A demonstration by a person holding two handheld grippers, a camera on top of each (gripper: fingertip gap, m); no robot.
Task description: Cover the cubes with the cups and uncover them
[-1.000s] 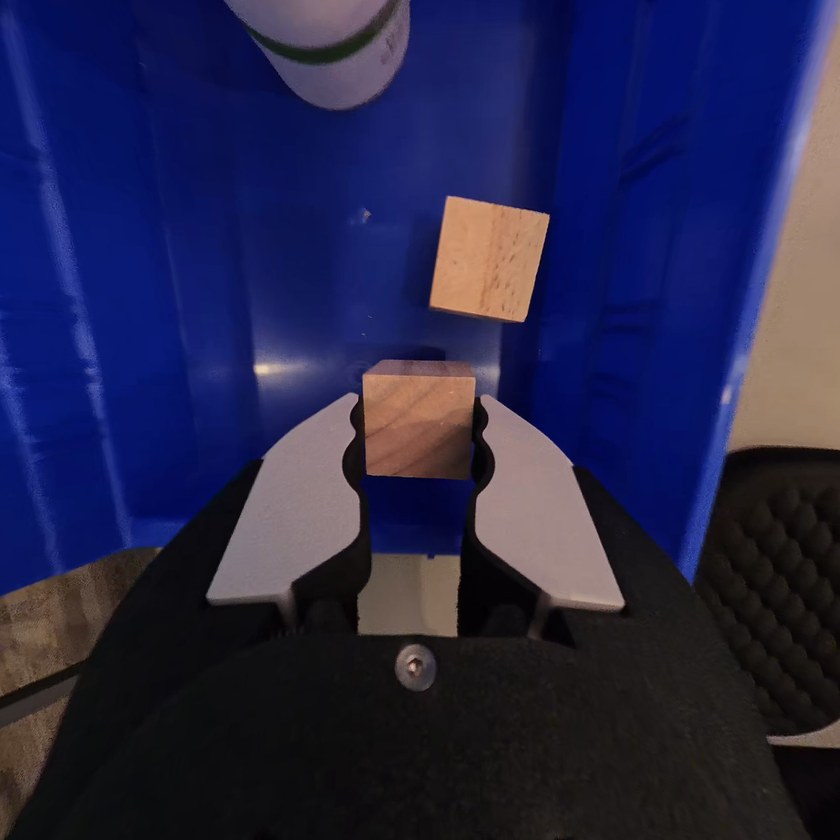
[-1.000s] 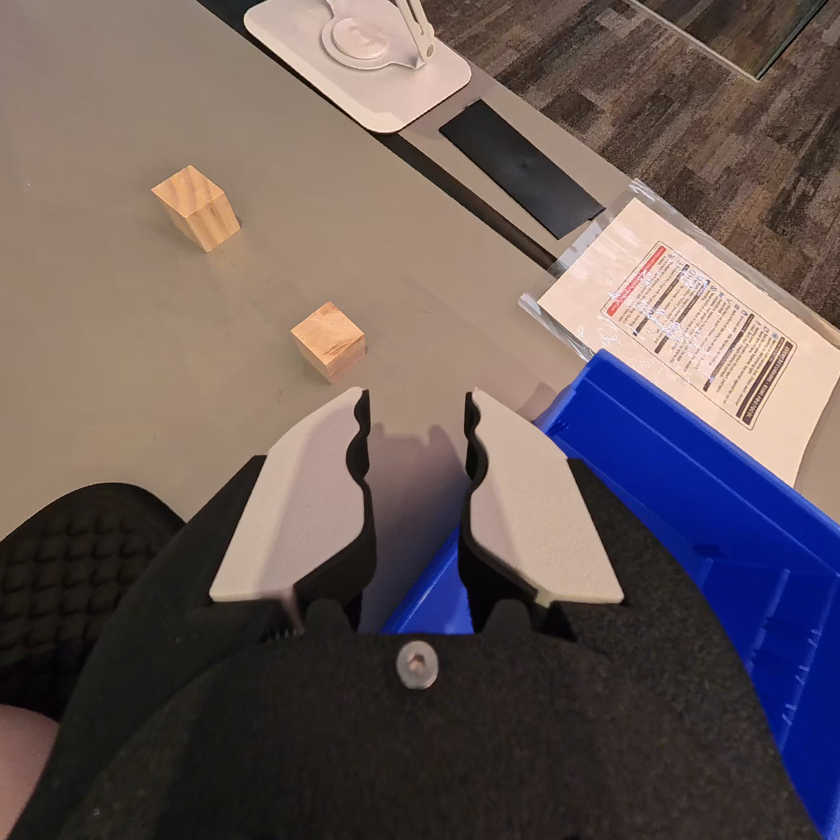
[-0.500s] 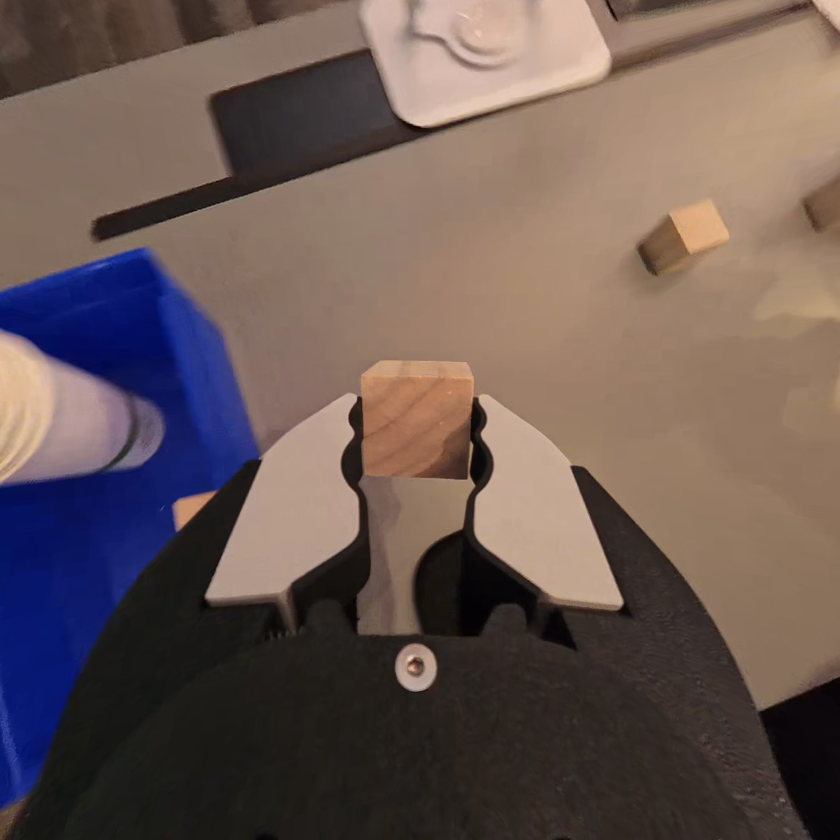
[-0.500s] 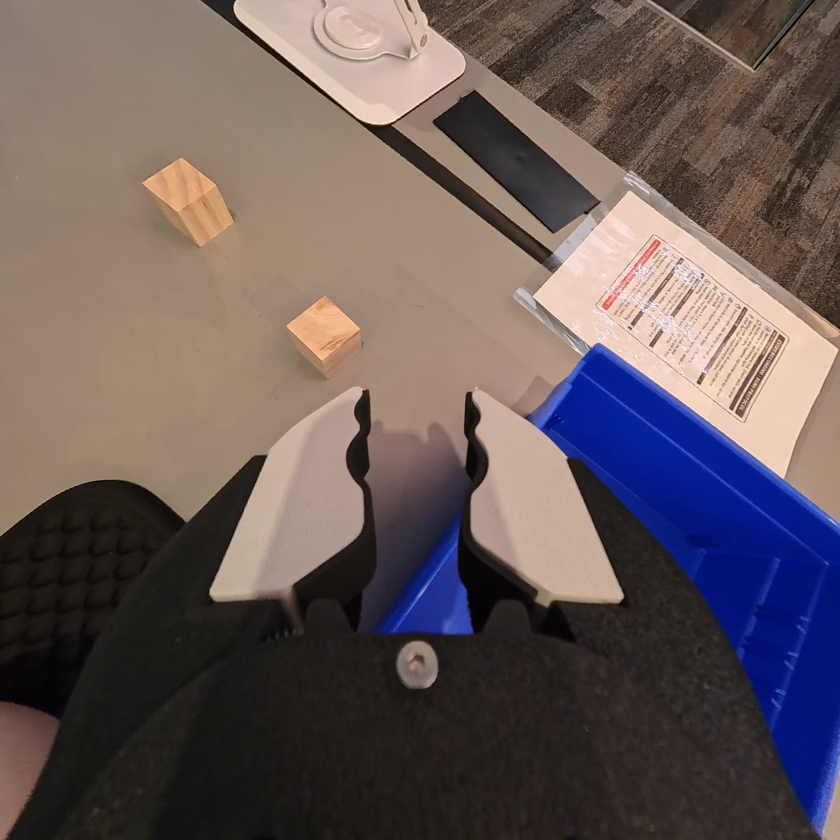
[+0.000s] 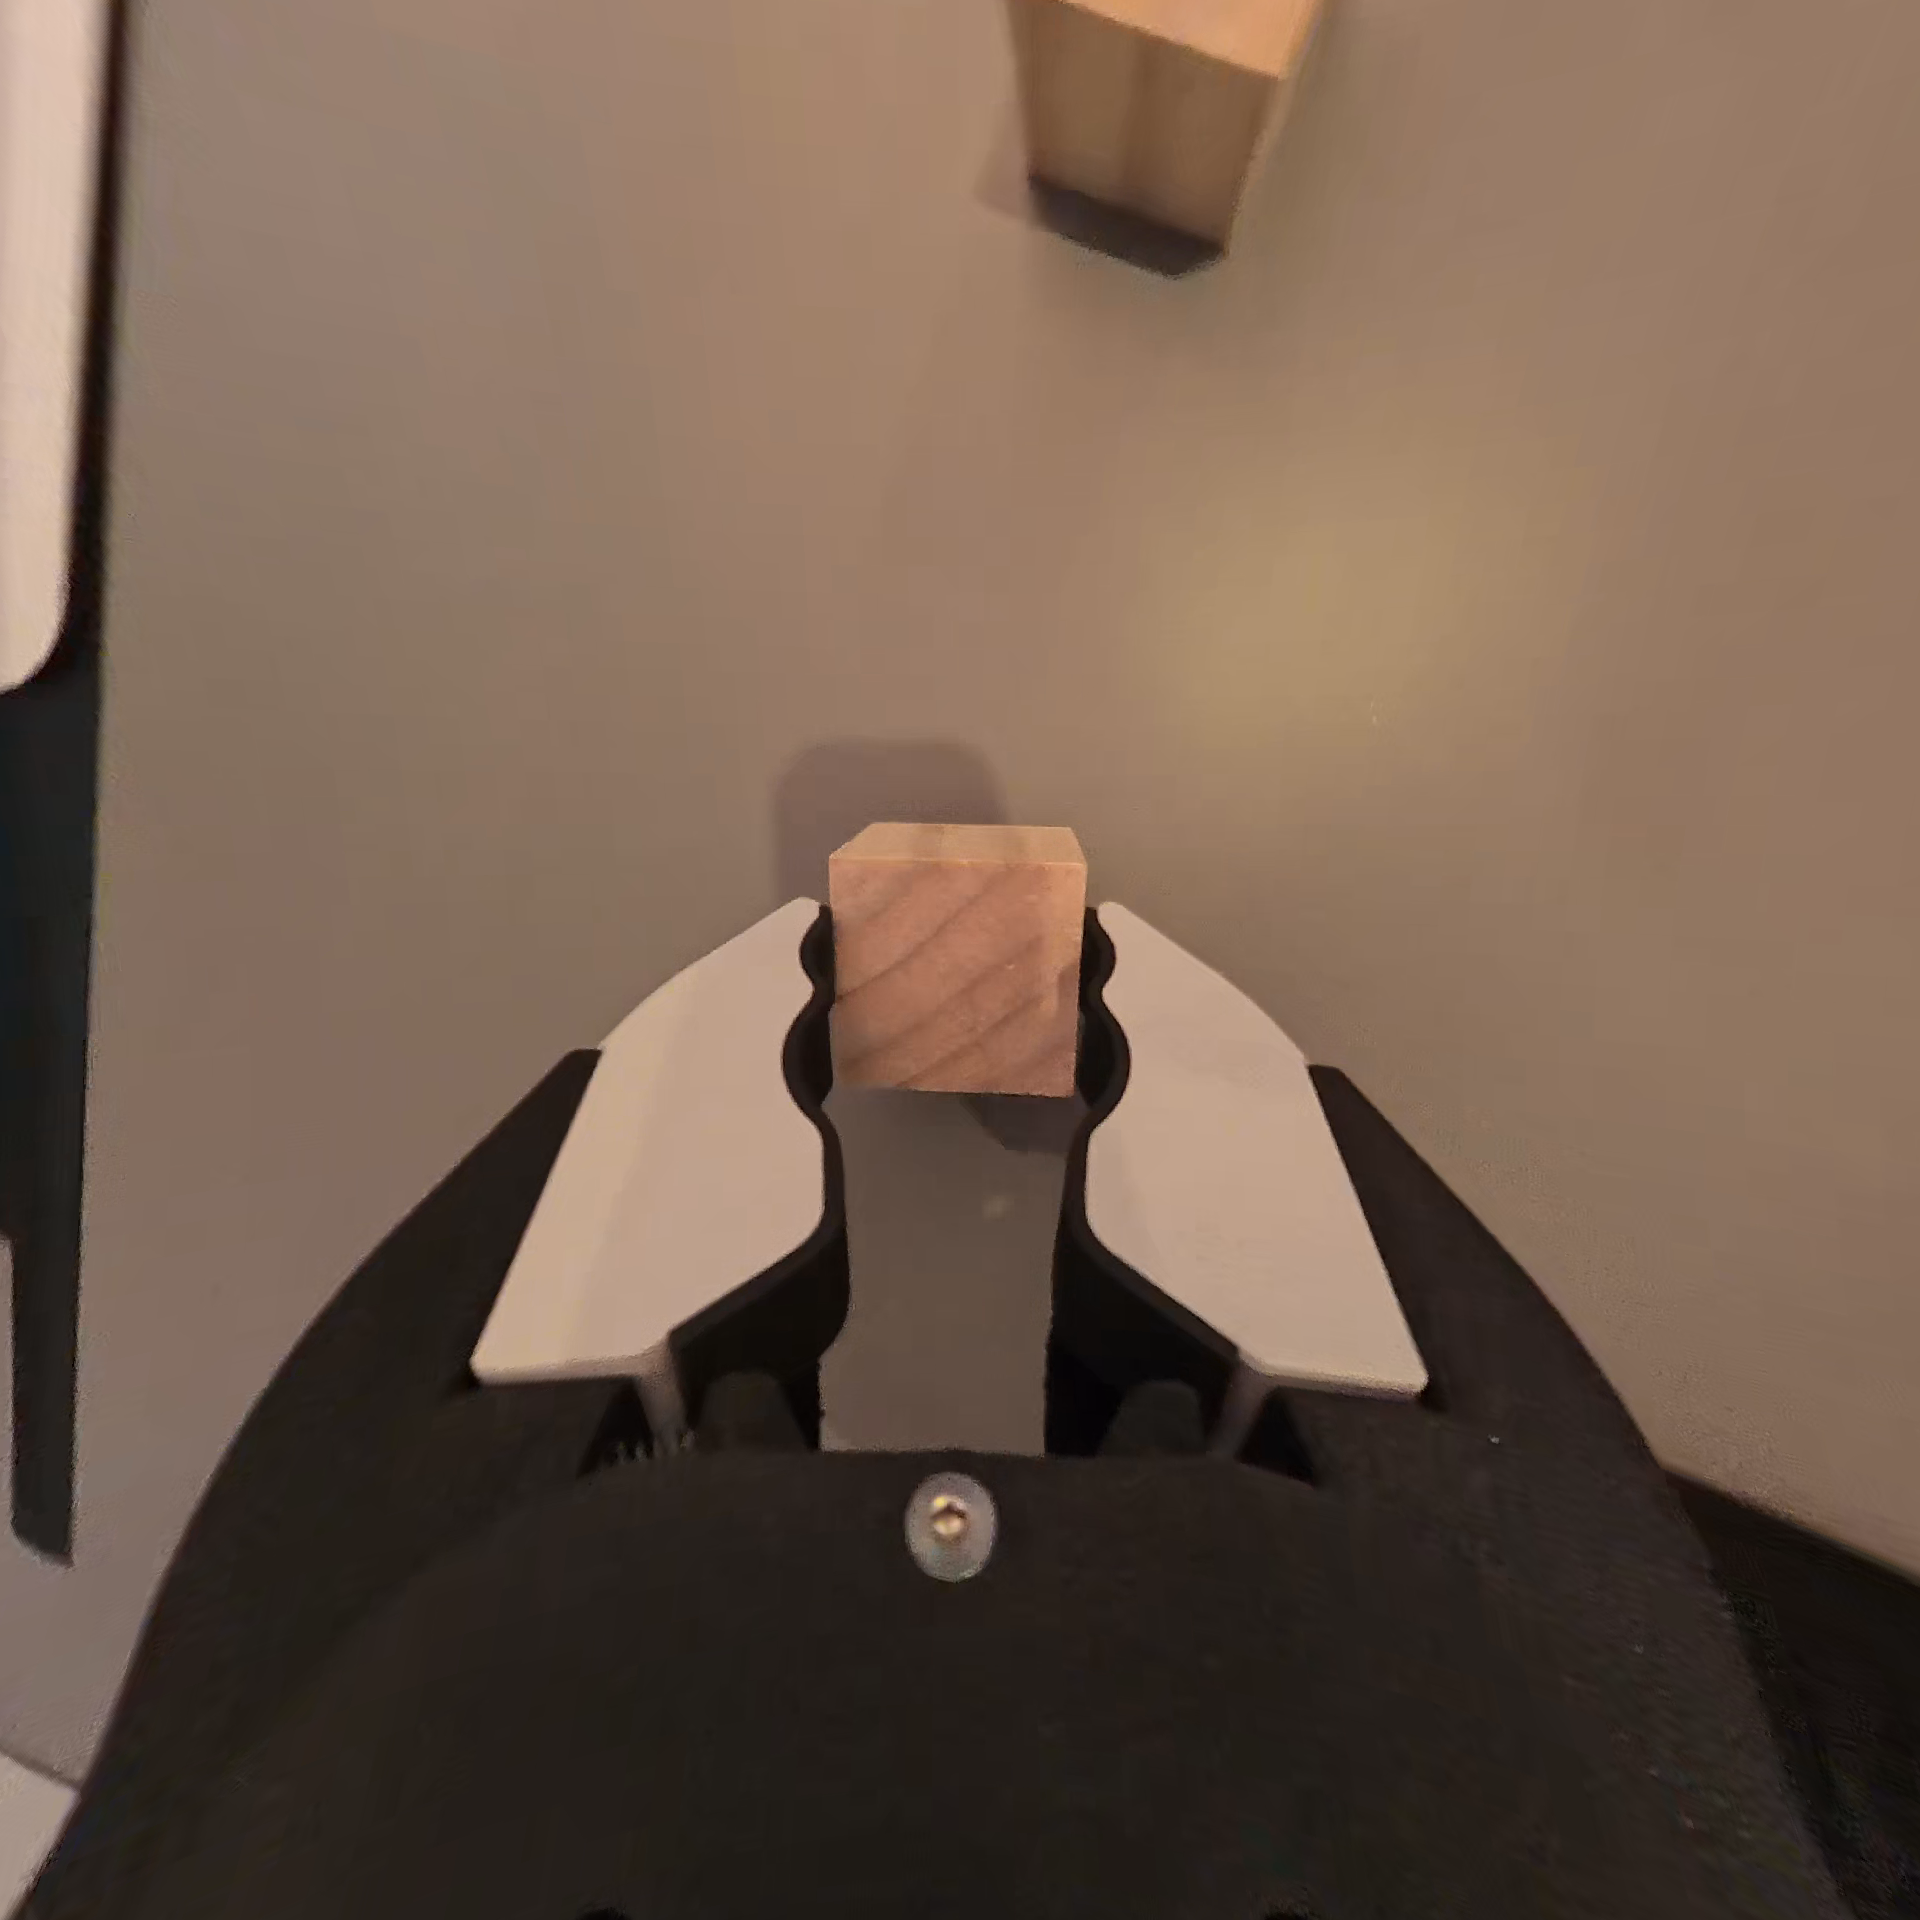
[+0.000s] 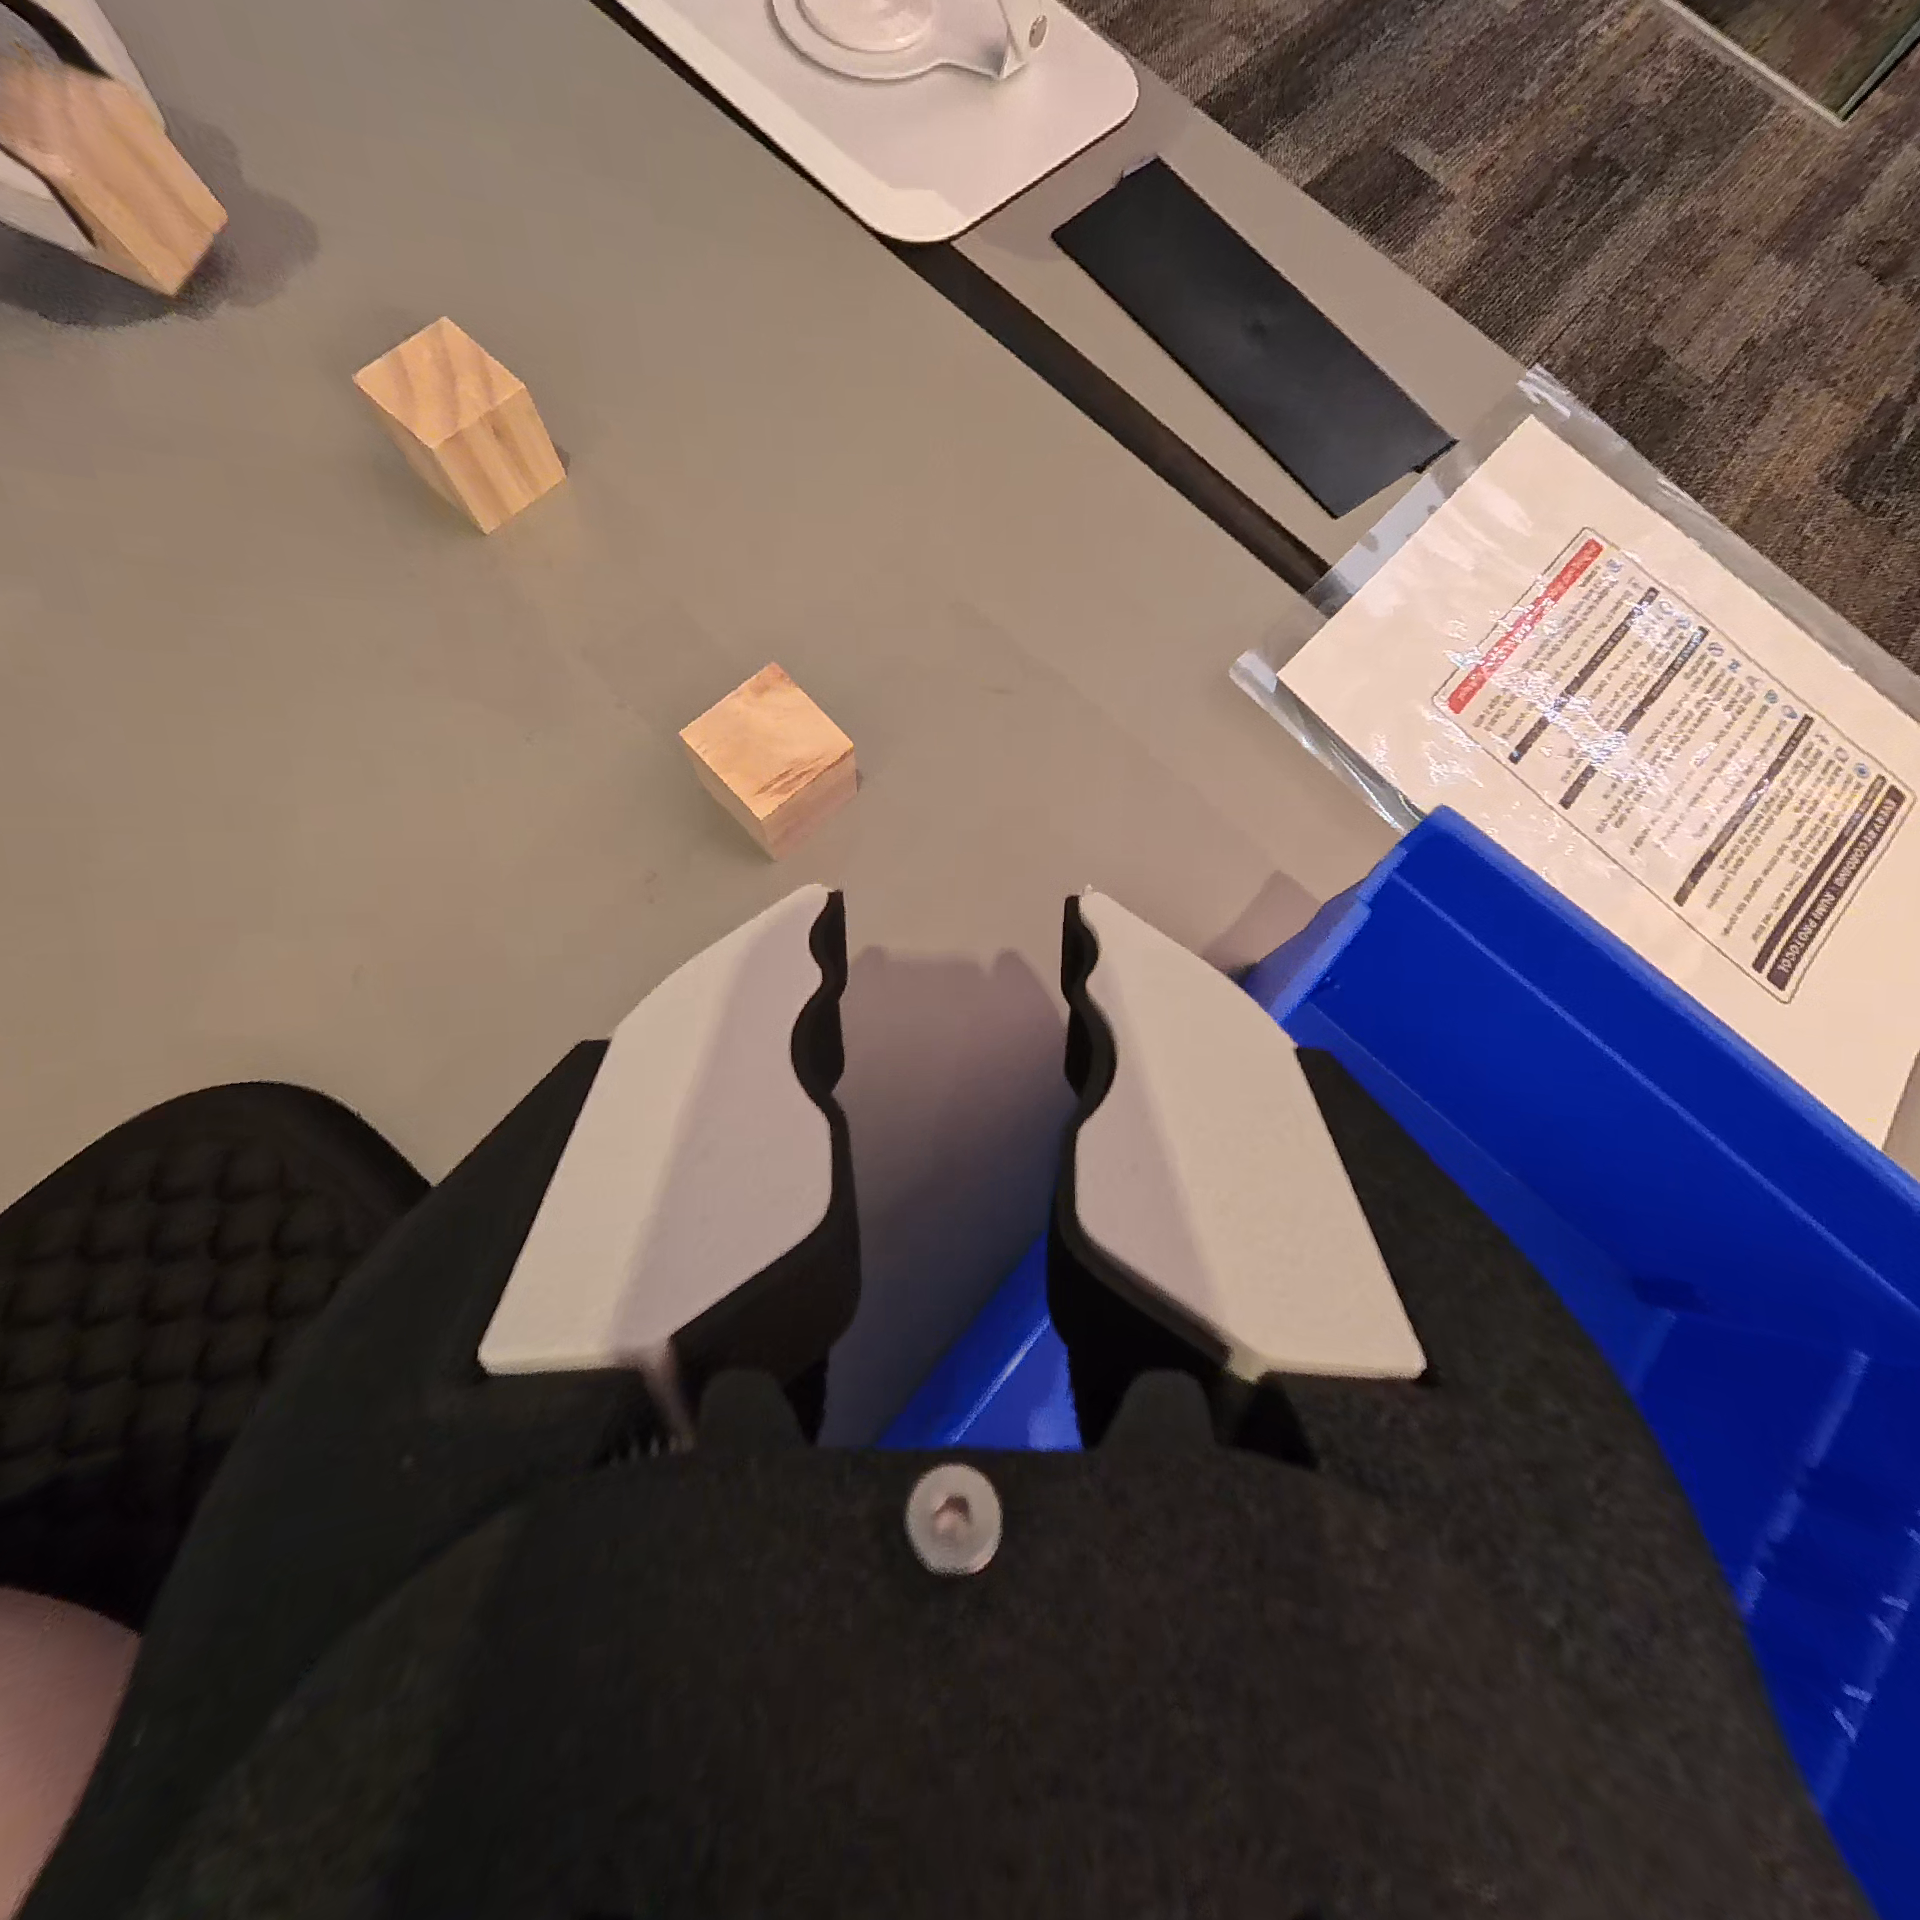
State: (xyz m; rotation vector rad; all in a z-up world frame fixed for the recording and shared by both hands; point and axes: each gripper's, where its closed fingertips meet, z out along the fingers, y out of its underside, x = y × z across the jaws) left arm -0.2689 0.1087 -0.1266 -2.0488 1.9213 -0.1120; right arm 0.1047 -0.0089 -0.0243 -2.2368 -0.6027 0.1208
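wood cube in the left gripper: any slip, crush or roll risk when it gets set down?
The wood cube looks rigid, with visible grain, so crushing seems unlikely. The left gripper pinches two flat opposite faces between wavy pads, so slip looks low. Flat faces and square edges suggest it will sit still on the grey table, like the other cube resting there.

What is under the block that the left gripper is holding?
Only bare grey table and the held block's own shadow. The left gripper and block hide a little table directly below.
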